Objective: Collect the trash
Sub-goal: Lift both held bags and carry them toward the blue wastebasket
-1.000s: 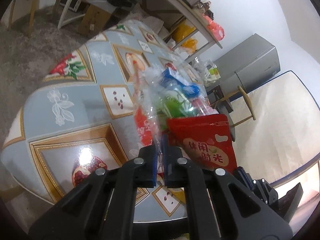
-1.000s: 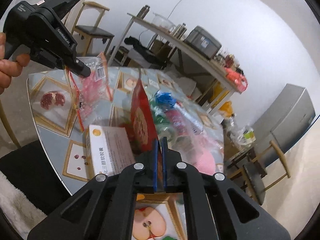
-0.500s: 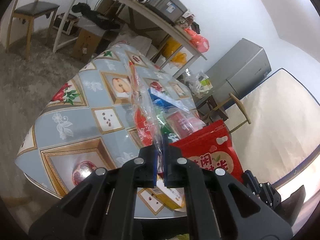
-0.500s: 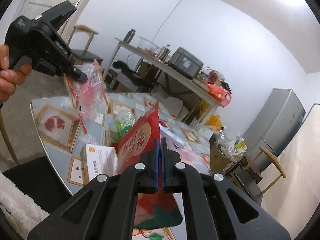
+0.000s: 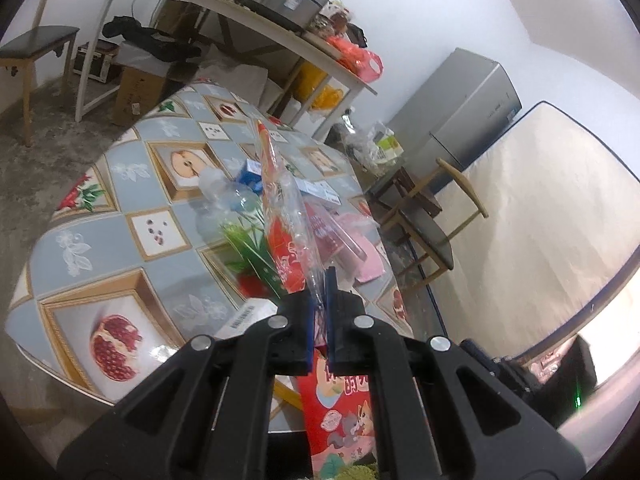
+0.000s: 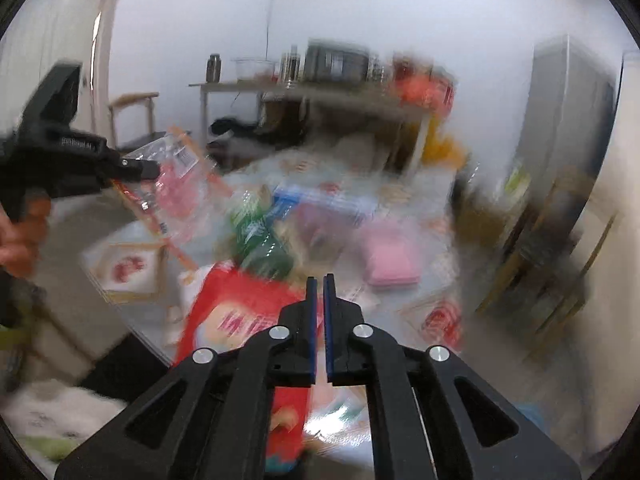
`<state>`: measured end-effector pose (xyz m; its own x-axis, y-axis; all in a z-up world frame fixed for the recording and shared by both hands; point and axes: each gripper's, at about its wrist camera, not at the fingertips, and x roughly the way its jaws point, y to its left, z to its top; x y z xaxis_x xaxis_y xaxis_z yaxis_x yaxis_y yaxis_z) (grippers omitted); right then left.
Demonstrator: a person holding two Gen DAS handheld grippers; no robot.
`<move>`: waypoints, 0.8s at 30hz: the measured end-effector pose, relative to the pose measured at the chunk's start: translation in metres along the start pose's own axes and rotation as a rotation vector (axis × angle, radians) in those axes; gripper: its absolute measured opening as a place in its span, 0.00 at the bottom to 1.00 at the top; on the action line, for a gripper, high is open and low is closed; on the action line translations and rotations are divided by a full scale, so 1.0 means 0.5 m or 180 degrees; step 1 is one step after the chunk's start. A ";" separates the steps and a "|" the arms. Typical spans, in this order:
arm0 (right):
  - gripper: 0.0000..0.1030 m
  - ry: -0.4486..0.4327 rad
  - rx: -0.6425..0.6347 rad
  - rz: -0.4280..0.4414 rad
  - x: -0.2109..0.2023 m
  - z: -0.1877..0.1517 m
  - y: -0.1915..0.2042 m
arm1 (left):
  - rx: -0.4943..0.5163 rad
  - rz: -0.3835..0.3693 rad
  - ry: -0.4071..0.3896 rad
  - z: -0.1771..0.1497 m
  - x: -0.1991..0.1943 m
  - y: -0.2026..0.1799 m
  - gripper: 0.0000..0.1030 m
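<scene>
Clenched on the edge of a clear plastic bag (image 5: 286, 216) is my left gripper (image 5: 319, 300), its jaws pinching the film so the bag stands up from them over the table (image 5: 132, 168). My right gripper (image 6: 319, 304) has its blue pads nearly together with a thin slit between; its view is badly smeared, and I cannot tell whether anything is caught there. A red snack pouch (image 6: 236, 312) lies just beneath and left of those tips. From my left wrist that same pouch shows below my jaws, at the near table edge.

Just past my left tips lies a white carton (image 5: 244, 314) with a barcode, then a green leafy wrapper (image 5: 250, 248), a clear bottle (image 5: 224, 200) on its side, a pink packet (image 5: 360, 252) to the right, and a blue box (image 5: 250, 170) farther back. Beyond the table stands a long shelf (image 5: 280, 36) loaded with clutter, a grey fridge (image 5: 464, 108) to its right, and a wooden chair (image 5: 424, 220) beside the table.
</scene>
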<state>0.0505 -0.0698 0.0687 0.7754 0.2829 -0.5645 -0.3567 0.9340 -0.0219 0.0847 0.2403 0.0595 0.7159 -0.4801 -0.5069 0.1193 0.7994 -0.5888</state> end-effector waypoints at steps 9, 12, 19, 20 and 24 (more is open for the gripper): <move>0.36 0.1261 0.1595 0.1288 0.154 -0.143 -0.148 | -0.0061 -0.0016 0.0173 -0.019 0.030 0.016 0.03; 0.42 0.1385 0.1777 0.1475 0.193 -0.157 -0.155 | -0.0062 -0.0032 0.0218 -0.027 0.036 0.020 0.03; 0.47 0.1487 0.1928 0.1823 0.271 -0.159 -0.159 | -0.0017 -0.0125 0.0302 -0.044 0.058 0.031 0.03; 0.47 0.1497 0.1957 0.1890 0.281 -0.155 -0.161 | -0.0010 -0.0136 0.0305 -0.044 0.060 0.032 0.03; 0.47 0.1529 0.2027 0.2129 0.304 -0.148 -0.165 | 0.0002 -0.0154 0.0311 -0.042 0.066 0.034 0.03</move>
<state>0.1593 -0.1198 -0.0762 0.1818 0.7990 -0.5733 -0.1881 0.6004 0.7772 0.0956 0.2305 0.0196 0.6389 -0.5510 -0.5368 0.1525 0.7747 -0.6137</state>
